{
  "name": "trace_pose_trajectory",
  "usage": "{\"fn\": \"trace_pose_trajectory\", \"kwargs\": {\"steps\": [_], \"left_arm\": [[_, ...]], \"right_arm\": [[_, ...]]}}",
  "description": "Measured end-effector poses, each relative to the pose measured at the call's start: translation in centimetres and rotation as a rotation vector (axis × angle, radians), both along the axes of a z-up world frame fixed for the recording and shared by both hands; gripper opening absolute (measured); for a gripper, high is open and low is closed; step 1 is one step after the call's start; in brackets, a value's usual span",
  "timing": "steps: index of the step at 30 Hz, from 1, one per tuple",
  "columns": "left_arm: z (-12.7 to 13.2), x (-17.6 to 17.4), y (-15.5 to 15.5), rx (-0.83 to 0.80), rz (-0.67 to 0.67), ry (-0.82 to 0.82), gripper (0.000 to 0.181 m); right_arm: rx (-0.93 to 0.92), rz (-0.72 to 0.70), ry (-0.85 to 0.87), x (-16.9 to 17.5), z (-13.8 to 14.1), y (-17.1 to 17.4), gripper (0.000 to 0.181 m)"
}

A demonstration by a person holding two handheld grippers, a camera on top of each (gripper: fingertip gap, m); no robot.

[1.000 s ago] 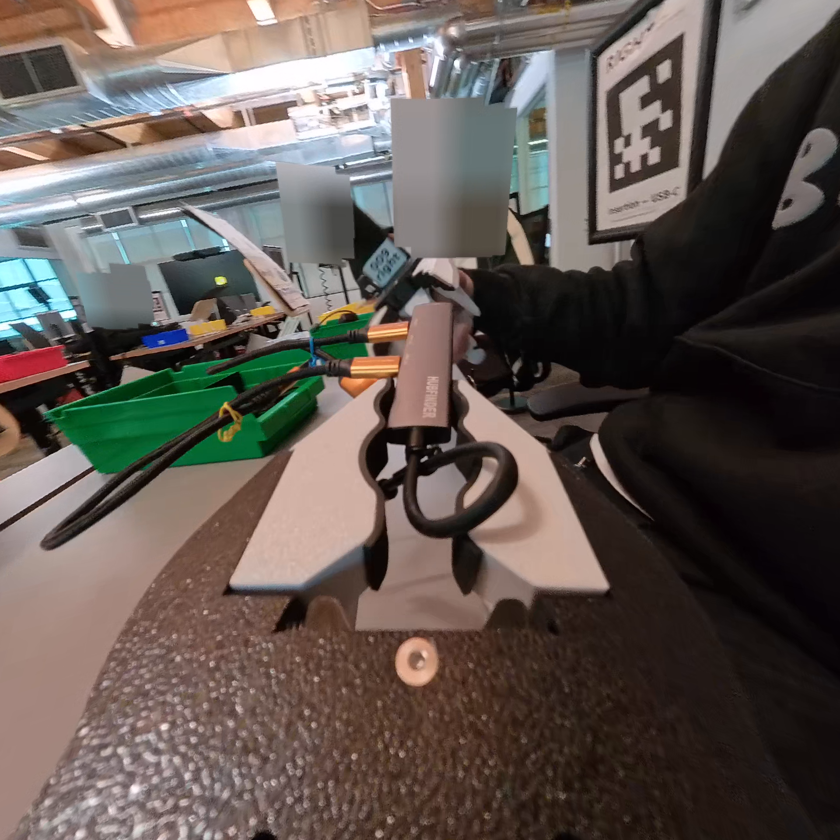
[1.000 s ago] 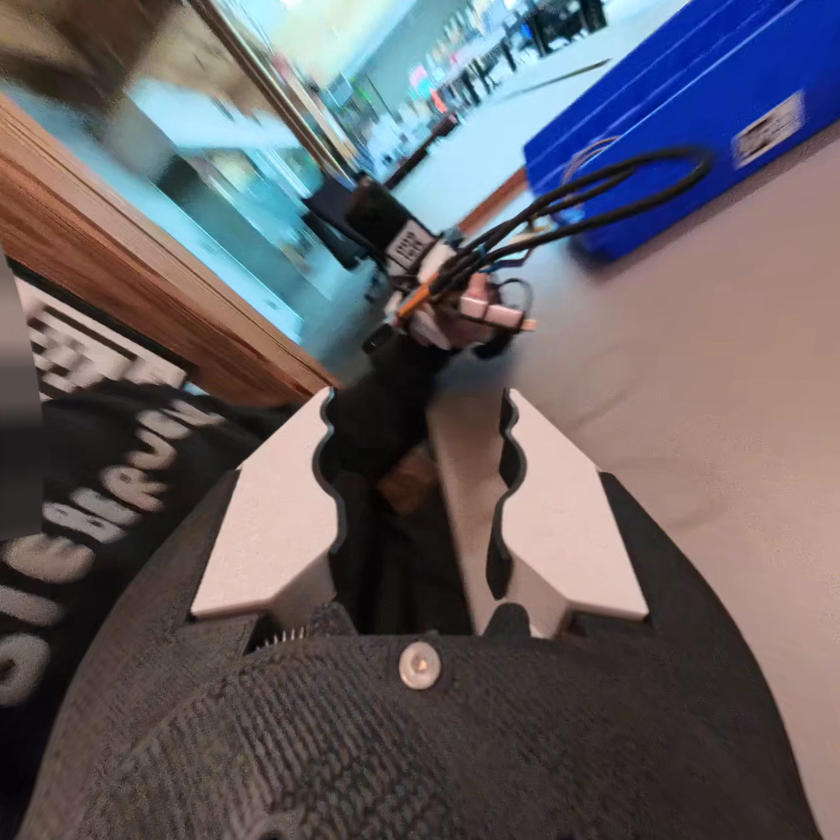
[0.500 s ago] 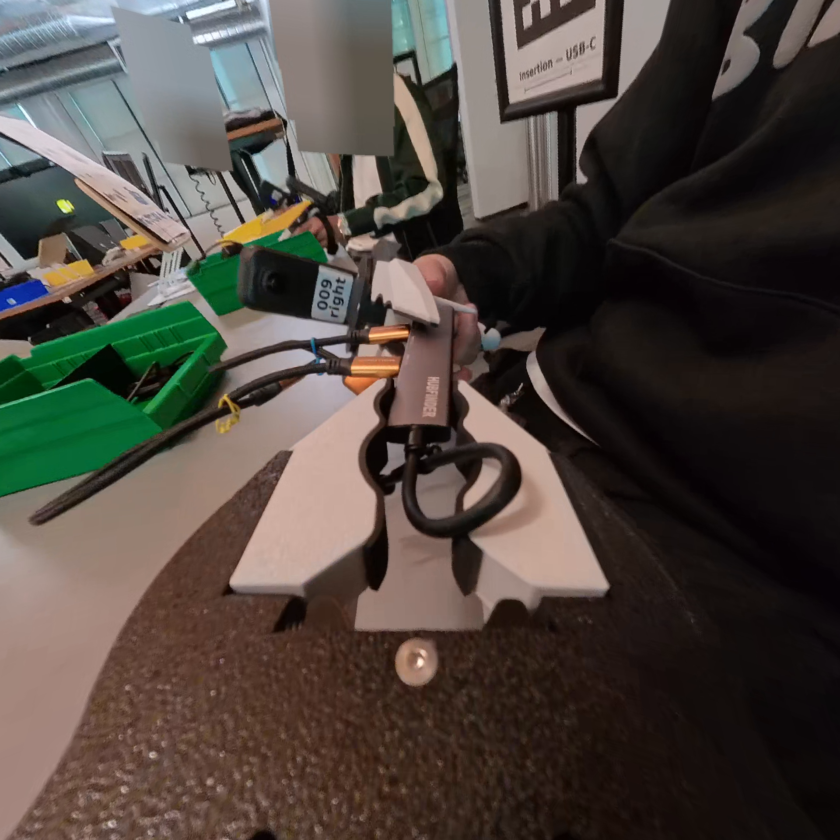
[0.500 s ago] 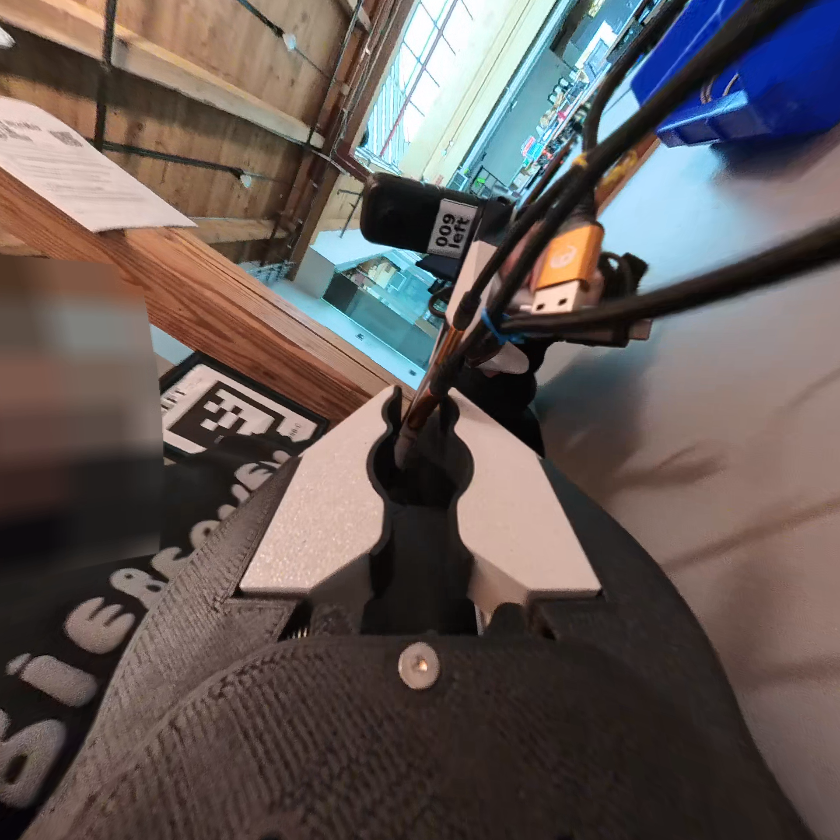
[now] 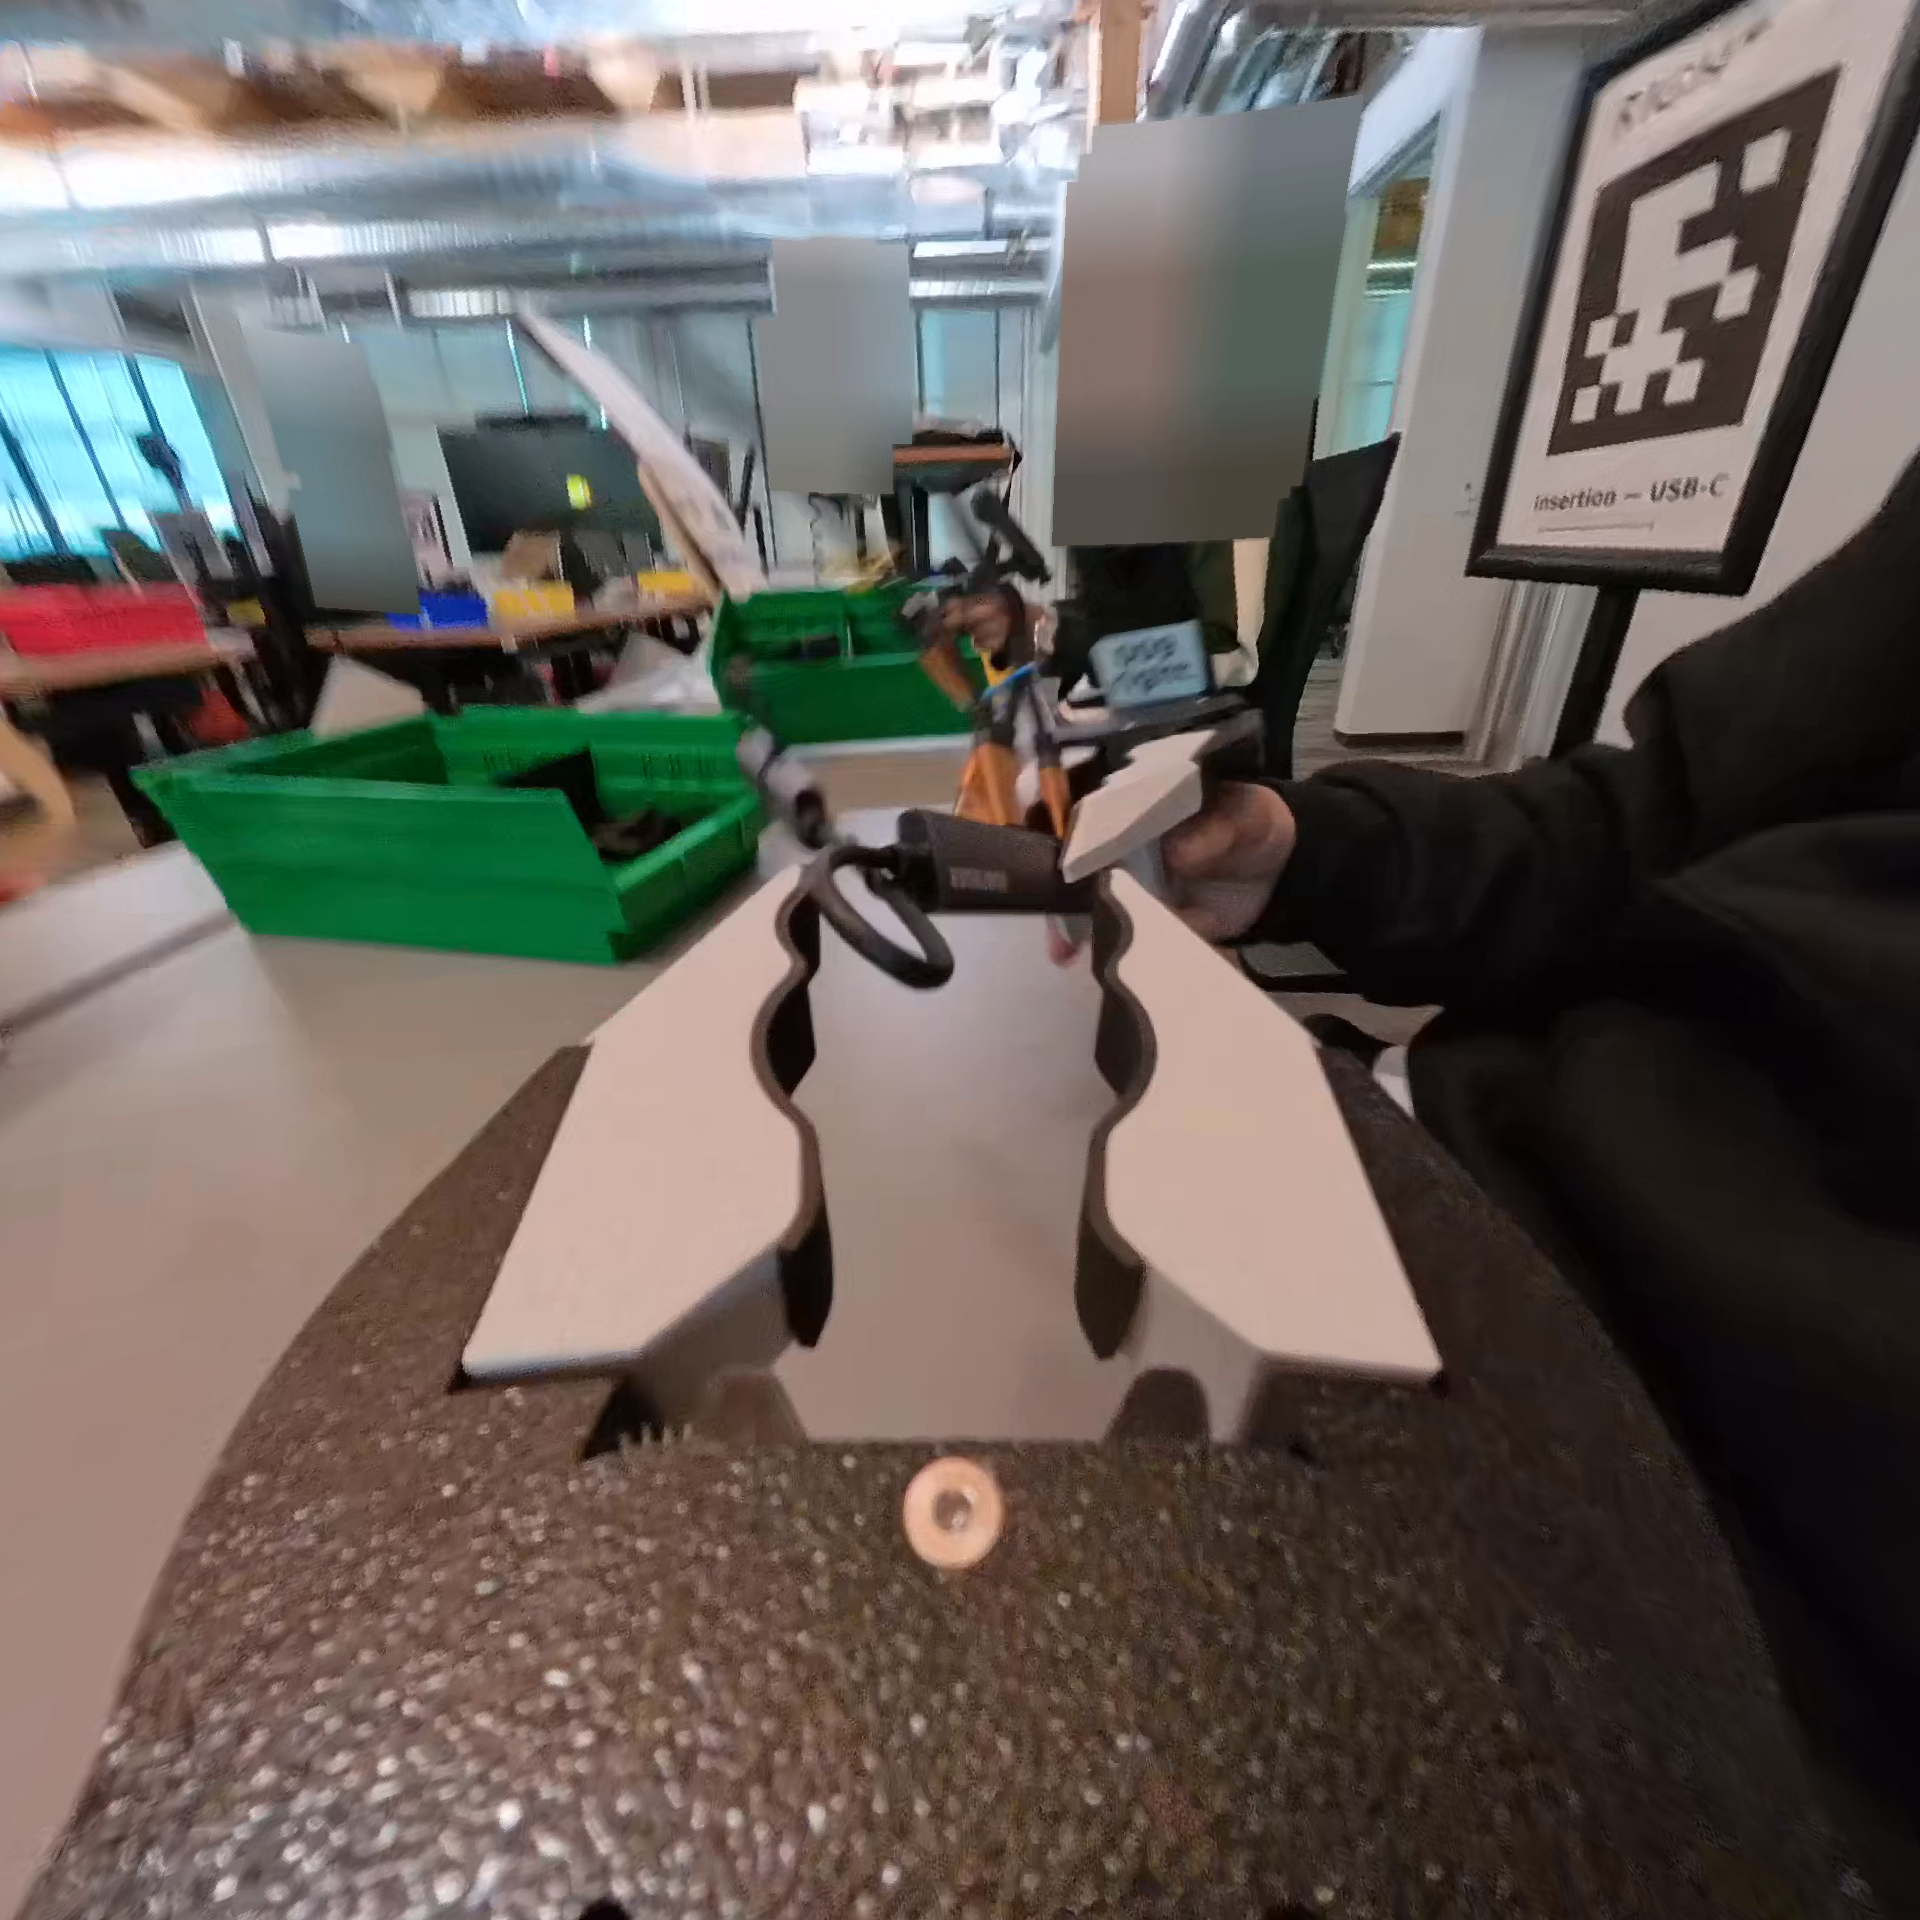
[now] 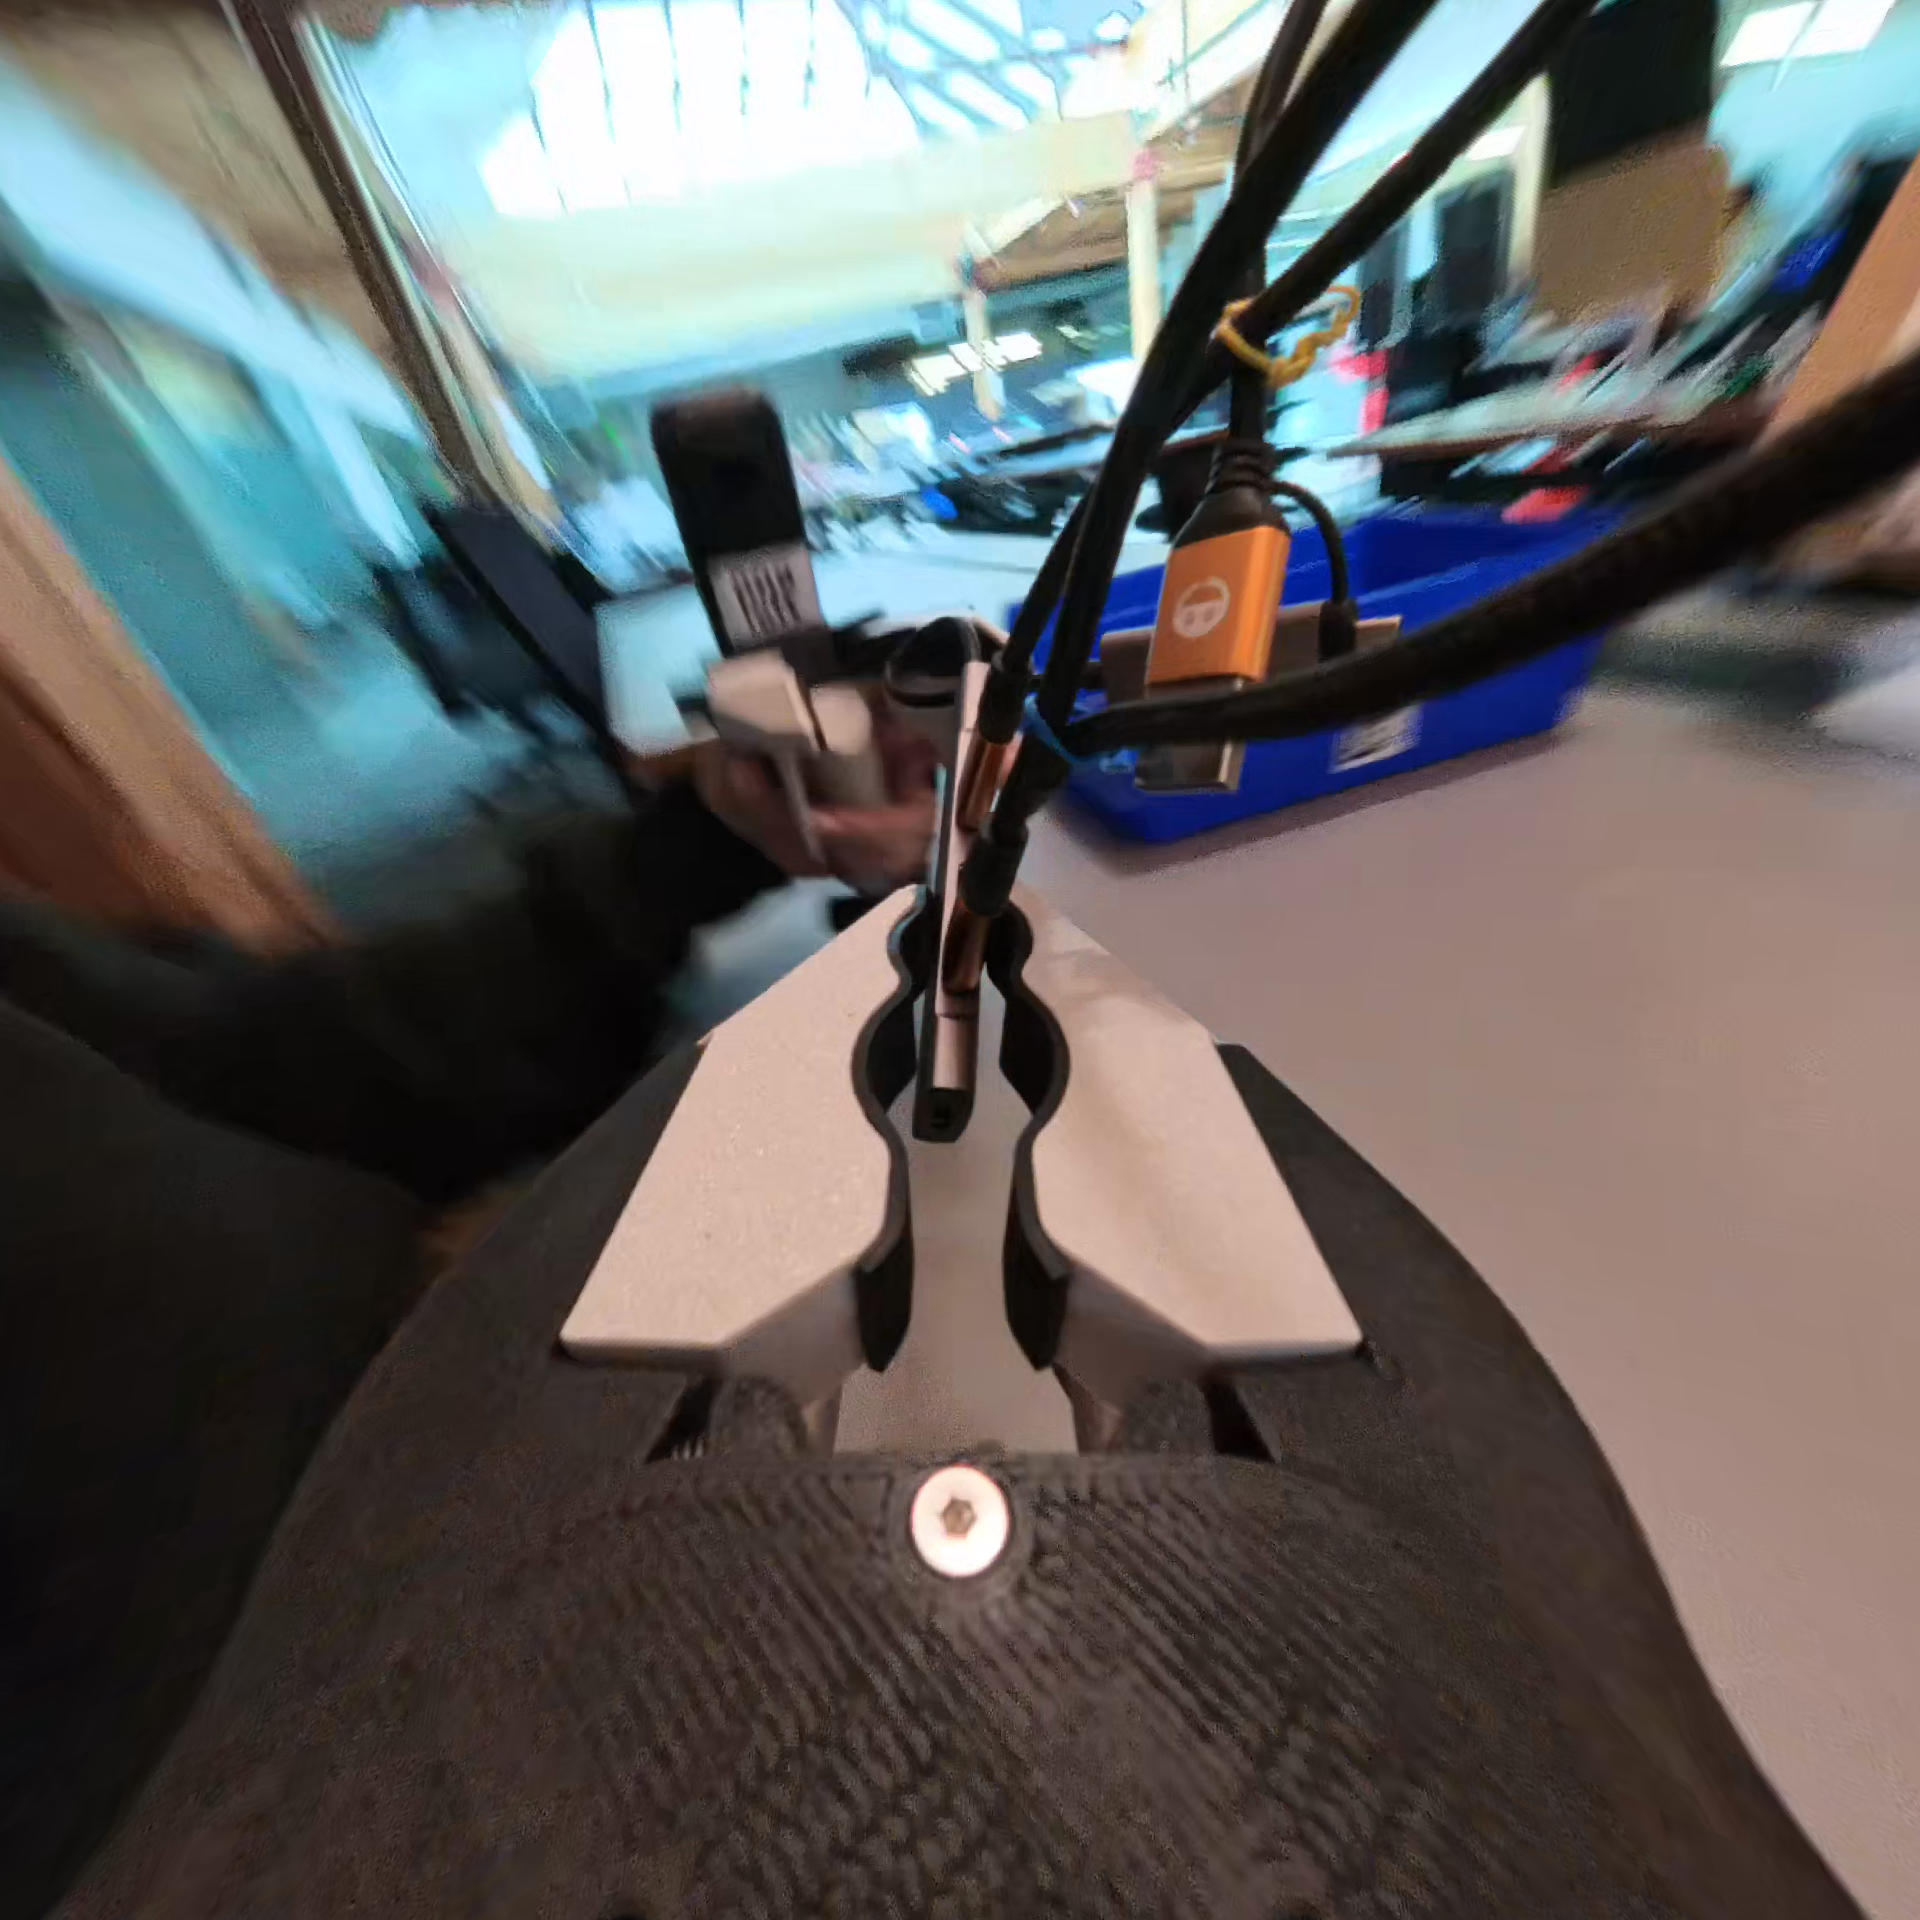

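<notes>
A dark grey USB hub (image 5: 992,883) with a short looped black cable (image 5: 883,930) hangs in the air just beyond my left gripper (image 5: 951,914), which is open and empty. My right gripper (image 6: 958,925) is shut on the hub's end (image 6: 951,1039); one of its fingers (image 5: 1132,810) shows in the left wrist view. Black cables with copper-coloured plugs (image 6: 982,769) are plugged into the hub. An orange plug (image 6: 1216,613) dangles on a black cable in front of the right gripper. The left gripper's fingers (image 6: 774,717) show farther off in the right wrist view.
Green bins (image 5: 447,821) stand on the grey table (image 5: 312,1091) ahead of the left gripper. A blue bin (image 6: 1351,717) stands on the table beyond the right gripper. A black sleeve (image 5: 1558,883) fills the right side. A framed marker sign (image 5: 1704,291) stands behind. The tips of one gripper are about 6 cm away from the tips of the other.
My left gripper opened, let go of the hub and drew back. My right gripper closed on the hub's far end and now holds it, turned sideways.
</notes>
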State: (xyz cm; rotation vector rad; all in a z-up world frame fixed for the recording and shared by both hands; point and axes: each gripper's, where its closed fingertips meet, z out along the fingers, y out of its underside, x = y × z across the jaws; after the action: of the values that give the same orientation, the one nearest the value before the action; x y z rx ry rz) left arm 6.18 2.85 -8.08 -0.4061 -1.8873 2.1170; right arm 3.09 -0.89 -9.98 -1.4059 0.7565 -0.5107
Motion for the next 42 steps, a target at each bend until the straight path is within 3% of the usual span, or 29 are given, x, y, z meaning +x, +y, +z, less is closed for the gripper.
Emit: {"fn": "trace_pose_trajectory", "kwargs": {"steps": [4, 6, 10, 12, 15, 17, 19, 23, 29, 34, 42], "left_arm": [[-1.5, 1.4, 0.2, 0.191, -0.011, 0.195, 0.051], [-2.1, 1.4, 0.2, 0.245, -0.051, 0.309, 0.051], [-1.5, 2.0, 0.2, 0.205, -0.148, 0.548, 0.051], [-2.1, 1.9, 0.7, 0.226, -0.192, 0.561, 0.047], [-2.4, 2.4, 1.5, 0.208, -0.168, 0.482, 0.049], [-3.0, 3.3, 1.7, 0.221, -0.078, 0.425, 0.078], [-4.5, 3.5, 2.0, 0.282, -0.026, 0.337, 0.085], [-4.0, 0.6, 2.0, 0.281, -0.157, 0.257, 0.059], [-2.6, -3.9, -0.3, 0.245, -0.305, 0.196, 0.053], [-1.2, -4.2, -0.8, 0.166, -0.283, 0.149, 0.023], [-0.9, -3.8, -1.2, 0.140, -0.242, 0.136, 0.022]], "right_arm": [[-0.732, -0.183, -0.401, -0.2, -0.5, -1.7, 0.007], [-0.909, -0.234, -0.539, -0.4, 0.1, -1.6, 0.007], [-1.210, -0.268, -0.738, -0.6, 0.0, -1.0, 0.006], [-1.300, -0.242, -0.823, -0.9, -0.2, -0.5, 0.007], [-1.293, -0.214, -0.846, -1.1, -0.2, 0.2, 0.006], [-1.260, -0.247, -0.896, -1.4, 1.0, 0.3, 0.006], [-1.144, -0.270, -0.888, -1.6, 2.3, 0.2, 0.006], [-1.095, -0.270, -0.889, -1.6, 2.5, 0.5, 0.007], [-1.112, -0.200, -0.885, -1.4, 0.8, 2.3, 0.006], [-1.121, -0.207, -0.883, -1.3, 0.7, 1.9, 0.006], [-1.122, -0.190, -0.858, -1.2, 0.7, 1.5, 0.006]]}}
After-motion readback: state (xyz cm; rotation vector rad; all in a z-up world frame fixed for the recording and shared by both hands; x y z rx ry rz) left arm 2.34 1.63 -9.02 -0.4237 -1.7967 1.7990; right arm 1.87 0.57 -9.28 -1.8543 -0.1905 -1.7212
